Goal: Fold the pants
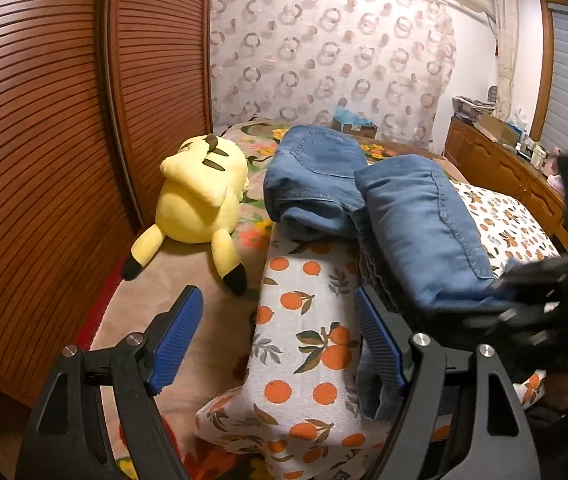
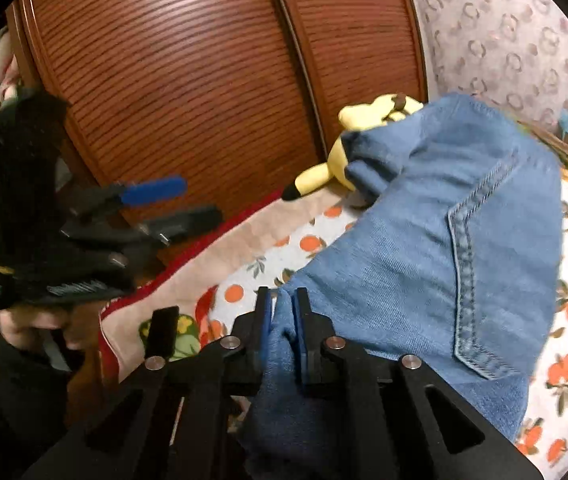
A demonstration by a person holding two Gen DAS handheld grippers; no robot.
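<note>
Blue denim pants (image 1: 411,208) lie partly folded on the bed, waist end with a back pocket (image 1: 323,152) at the far side and a leg doubled over toward me. My left gripper (image 1: 280,340) is open and empty, just left of the near denim edge, above the orange-print sheet (image 1: 303,320). My right gripper (image 2: 282,320) is shut on a bunched edge of the pants (image 2: 423,264) and holds it raised. The right gripper shows blurred in the left wrist view (image 1: 531,292); the left gripper shows open in the right wrist view (image 2: 164,204).
A yellow plush toy (image 1: 200,200) lies on the bed to the left of the pants. A slatted wooden wardrobe (image 1: 64,140) runs along the left. A patterned curtain (image 1: 331,48) hangs behind, and a wooden headboard with clutter (image 1: 503,152) stands at the right.
</note>
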